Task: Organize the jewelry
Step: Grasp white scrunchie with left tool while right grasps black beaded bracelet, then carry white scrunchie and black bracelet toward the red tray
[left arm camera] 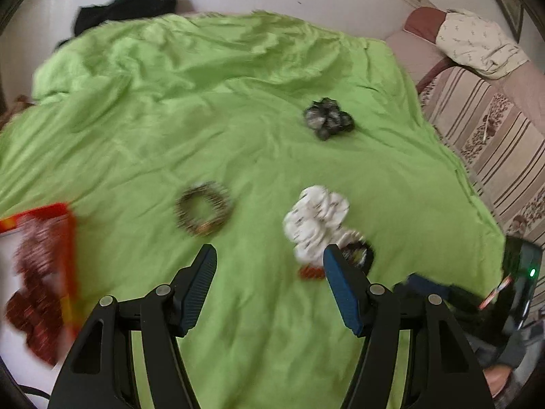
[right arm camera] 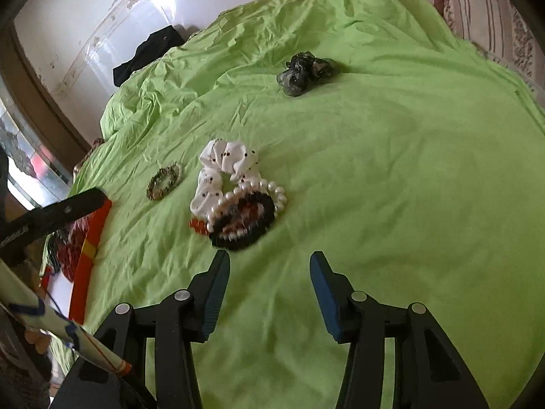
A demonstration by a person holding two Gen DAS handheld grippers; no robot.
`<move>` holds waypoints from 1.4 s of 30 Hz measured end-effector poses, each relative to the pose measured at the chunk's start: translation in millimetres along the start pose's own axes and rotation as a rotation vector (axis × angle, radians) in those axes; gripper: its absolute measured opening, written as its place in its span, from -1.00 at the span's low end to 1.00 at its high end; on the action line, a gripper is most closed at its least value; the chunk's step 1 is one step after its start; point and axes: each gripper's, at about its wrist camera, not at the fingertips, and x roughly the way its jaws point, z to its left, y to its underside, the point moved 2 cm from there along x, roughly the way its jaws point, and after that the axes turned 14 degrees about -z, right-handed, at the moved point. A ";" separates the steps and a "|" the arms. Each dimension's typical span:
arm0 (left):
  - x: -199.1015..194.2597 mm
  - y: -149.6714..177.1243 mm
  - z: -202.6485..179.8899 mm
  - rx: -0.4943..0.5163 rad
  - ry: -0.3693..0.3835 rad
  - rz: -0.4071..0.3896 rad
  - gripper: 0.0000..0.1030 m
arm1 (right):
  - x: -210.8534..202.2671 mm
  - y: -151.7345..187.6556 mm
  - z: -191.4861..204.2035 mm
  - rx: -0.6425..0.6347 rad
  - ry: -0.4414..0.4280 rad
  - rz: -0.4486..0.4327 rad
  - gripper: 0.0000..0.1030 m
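A bed is covered with a wrinkled lime-green sheet (right arm camera: 391, 156), and the jewelry lies scattered on it; a dark sheer scrunchie (right arm camera: 306, 71) sits farthest off, well apart from the rest; a small beaded bracelet (right arm camera: 163, 181) in gold and dark tones lies alone toward the left; near it a white dotted scrunchie (right arm camera: 221, 173) touches a pile made of a pearl bracelet (right arm camera: 272, 194), a black scrunchie (right arm camera: 252, 225) and a bit of red-orange beading (right arm camera: 198, 226). At the left edge of the sheet sits a red-rimmed box (right arm camera: 89, 248) with dark red pieces inside, too blurred to name. The left gripper (left arm camera: 269, 259) hangs over the sheet with its fingers spread partway and nothing between them; its right finger overlaps the pile's edge in the left wrist view, though whether it touches I cannot tell. The right gripper (right arm camera: 269, 262) stands just short of the pile, its fingers partway open and empty. A black garment (left arm camera: 129, 6) lies by the white wall beyond the sheet; a striped patterned cover (left arm camera: 483, 143) shows on the right.
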 end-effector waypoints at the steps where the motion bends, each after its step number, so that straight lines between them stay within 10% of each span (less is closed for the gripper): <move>1: 13.3 -3.0 -2.2 -0.008 0.029 0.013 0.24 | 5.2 -1.1 -0.3 0.006 -0.005 0.003 -0.01; 15: 124.0 -5.4 -31.7 -0.022 0.228 0.161 0.20 | 46.1 -6.2 -11.5 0.065 -0.027 0.016 -0.50; 16: 125.4 -3.5 -33.9 -0.019 0.241 0.170 0.07 | 46.9 -6.5 -11.5 0.066 -0.030 0.017 -0.59; 18: 129.5 1.7 -40.2 -0.005 0.259 0.201 -0.87 | 48.5 -5.7 -11.4 0.066 -0.045 0.024 -0.79; 19: 130.1 4.4 -42.1 -0.006 0.263 0.215 -0.86 | 47.0 -5.5 -10.7 0.059 -0.045 0.021 -0.79; 42: -56.7 -4.6 7.5 -0.039 0.045 -0.076 -0.87 | -59.4 11.1 -19.2 0.063 0.055 -0.067 -0.82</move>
